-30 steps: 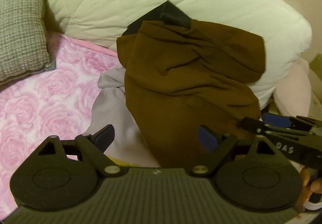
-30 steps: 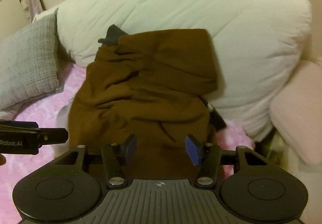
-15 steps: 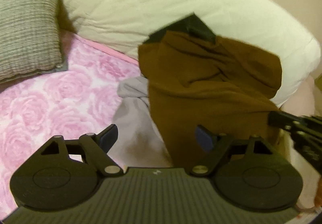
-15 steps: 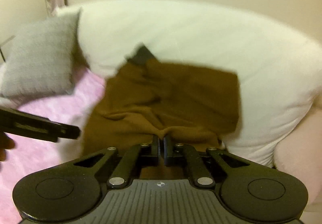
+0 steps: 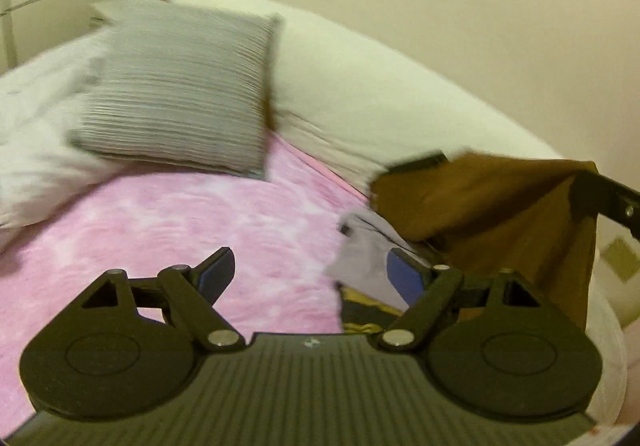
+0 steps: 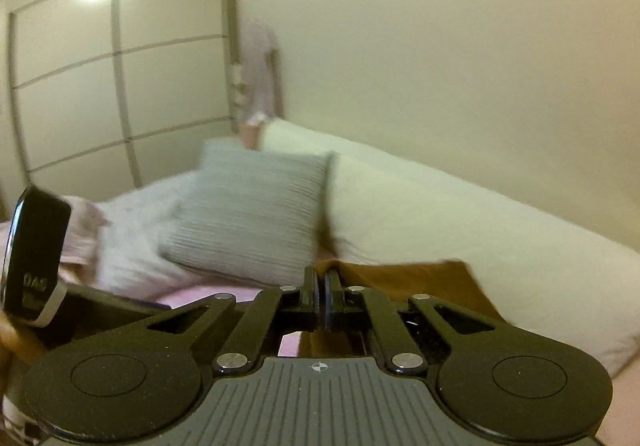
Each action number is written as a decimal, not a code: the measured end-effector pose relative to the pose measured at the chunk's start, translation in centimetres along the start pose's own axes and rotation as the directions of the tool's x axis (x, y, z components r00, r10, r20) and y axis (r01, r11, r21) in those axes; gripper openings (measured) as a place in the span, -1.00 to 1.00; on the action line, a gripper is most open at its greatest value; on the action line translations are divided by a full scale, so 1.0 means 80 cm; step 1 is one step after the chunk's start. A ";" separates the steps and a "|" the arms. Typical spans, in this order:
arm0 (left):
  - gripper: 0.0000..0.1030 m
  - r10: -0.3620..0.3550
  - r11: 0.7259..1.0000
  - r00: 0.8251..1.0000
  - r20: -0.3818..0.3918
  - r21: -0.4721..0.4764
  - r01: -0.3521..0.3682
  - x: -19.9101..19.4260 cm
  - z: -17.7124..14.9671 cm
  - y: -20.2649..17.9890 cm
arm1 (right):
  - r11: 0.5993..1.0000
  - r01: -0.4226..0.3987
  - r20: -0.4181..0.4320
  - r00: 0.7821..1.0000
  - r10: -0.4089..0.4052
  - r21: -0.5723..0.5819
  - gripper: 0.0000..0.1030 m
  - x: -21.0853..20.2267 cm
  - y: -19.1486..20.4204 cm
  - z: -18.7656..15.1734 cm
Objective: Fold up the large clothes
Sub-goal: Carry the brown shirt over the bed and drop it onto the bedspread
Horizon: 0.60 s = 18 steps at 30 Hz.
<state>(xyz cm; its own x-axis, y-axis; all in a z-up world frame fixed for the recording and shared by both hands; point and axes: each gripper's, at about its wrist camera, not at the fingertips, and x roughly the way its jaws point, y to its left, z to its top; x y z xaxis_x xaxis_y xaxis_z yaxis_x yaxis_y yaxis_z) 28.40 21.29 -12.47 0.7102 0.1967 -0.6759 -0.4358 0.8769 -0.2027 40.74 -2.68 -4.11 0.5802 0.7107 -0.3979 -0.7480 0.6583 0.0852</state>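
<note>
Garment: one brown garment [image 5: 480, 205] hangs lifted over the bed [image 5: 200, 230], beside the white duvet [image 5: 380, 93].
Right claw [image 6: 320, 286]: was spread a second ago, now pressed together, pinching the brown cloth.
Left claw [image 5: 308, 270]: spread, empty.
Meaning: probably raised for spreading out.
Count: two claws; one grey cushion [image 5: 180, 85]; one pale cloth [image 5: 364, 246] underneath.

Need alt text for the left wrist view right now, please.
The open left gripper hangs empty over a pink bedspread, while at right the right gripper lifts a brown garment. A grey cushion leans behind.
</note>
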 end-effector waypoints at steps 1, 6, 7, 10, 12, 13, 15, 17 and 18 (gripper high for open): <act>0.56 0.024 1.000 0.999 0.022 -0.020 -0.024 -0.033 -0.008 0.019 | 1.000 -0.030 0.017 0.999 0.030 0.004 -1.00 -0.012 0.020 0.007; 0.56 0.147 0.985 0.983 0.111 -0.103 -0.136 -0.182 -0.050 0.098 | 0.980 -0.190 0.147 0.969 0.196 -0.055 -1.00 -0.084 0.148 0.038; 0.56 0.177 0.979 0.975 0.137 -0.124 -0.160 -0.219 -0.061 0.115 | 0.970 -0.235 0.162 0.957 0.241 -0.056 -1.00 -0.097 0.174 0.045; 0.56 0.281 0.952 0.937 0.209 -0.180 -0.246 -0.329 -0.094 0.155 | 0.928 -0.369 0.201 0.906 0.372 -0.053 -1.00 -0.134 0.249 0.062; 0.56 0.359 0.925 0.901 0.242 -0.222 -0.309 -0.400 -0.115 0.182 | 0.889 -0.457 0.198 0.870 0.452 -0.024 -1.00 -0.149 0.296 0.070; 0.56 0.409 0.903 0.876 0.258 -0.254 -0.347 -0.440 -0.129 0.196 | 0.861 -0.509 0.185 0.845 0.502 -0.008 -1.00 -0.156 0.320 0.072; 0.58 0.491 0.859 0.831 0.262 -0.302 -0.413 -0.501 -0.152 0.218 | 0.799 -0.601 0.124 0.795 0.594 0.029 -0.99 -0.162 0.370 0.076; 0.59 0.532 0.835 0.810 0.246 -0.309 -0.455 -0.544 -0.177 0.236 | 0.762 -0.647 -0.002 0.762 0.647 -0.001 -0.77 -0.162 0.430 0.074; 0.59 0.577 0.803 0.786 0.223 -0.331 -0.495 -0.563 -0.194 0.245 | 0.767 -0.641 -0.067 0.767 0.639 -0.028 -0.57 -0.162 0.458 0.067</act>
<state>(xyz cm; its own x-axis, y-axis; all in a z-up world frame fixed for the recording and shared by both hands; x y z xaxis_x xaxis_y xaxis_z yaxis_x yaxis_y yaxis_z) -20.73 22.79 3.03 0.4304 0.7580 -0.4900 -0.8848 0.4617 -0.0629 7.55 13.56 9.10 -0.0543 0.9486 -0.3118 -0.9545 0.0423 0.2951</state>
